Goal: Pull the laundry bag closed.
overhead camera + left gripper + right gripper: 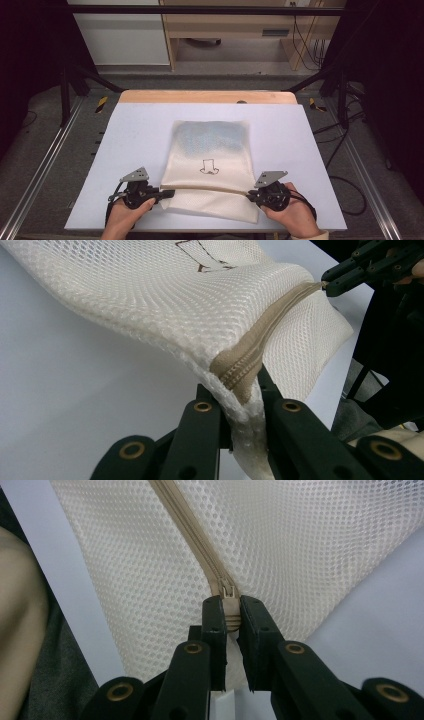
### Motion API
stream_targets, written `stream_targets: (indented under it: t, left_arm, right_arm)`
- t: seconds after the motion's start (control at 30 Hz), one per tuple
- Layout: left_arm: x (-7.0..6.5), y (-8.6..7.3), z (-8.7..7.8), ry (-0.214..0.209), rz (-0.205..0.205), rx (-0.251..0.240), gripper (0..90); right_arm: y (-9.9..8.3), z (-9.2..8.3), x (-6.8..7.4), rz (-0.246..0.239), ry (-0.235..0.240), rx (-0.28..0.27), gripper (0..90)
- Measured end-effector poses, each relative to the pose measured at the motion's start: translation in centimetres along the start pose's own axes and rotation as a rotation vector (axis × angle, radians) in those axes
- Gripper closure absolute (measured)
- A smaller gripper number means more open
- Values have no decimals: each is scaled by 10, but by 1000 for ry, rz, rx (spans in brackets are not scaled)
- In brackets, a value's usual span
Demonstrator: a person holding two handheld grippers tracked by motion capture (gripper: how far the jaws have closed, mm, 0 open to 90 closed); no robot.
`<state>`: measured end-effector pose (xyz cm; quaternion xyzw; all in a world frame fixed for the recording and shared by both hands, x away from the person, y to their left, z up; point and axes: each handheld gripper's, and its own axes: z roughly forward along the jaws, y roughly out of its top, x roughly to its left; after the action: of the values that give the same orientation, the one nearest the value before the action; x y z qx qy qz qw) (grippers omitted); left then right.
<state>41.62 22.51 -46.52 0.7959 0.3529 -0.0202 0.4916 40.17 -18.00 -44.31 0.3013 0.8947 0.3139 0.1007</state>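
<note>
A cream mesh bag (210,165) lies mid-bench, its zipper (250,357) edge near the front. The left hand-held gripper (167,193) is clamped on the zipper's left end; the right hand-held gripper (250,195) pinches the zipper pull (230,592). Bare pale bench (135,130) surrounds the bag on both sides, with grey floor (50,165) beyond.

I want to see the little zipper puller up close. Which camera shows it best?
The right gripper view: the zipper slider sits sharp between the right gripper. The left gripper view shows it far off; the high view leaves it too small.
</note>
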Motion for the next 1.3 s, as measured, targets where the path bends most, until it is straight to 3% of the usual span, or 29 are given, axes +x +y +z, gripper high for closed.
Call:
stream_targets:
  t: [1.13,1.3]
  left_arm:
    - [0,0,1,2,0,12,847]
    - [-3,-1,2,16,15,19,836]
  right_arm:
    - [-15,-4,-8,42,-16,26,818]
    - [-15,-4,-9,53,-16,32,816]
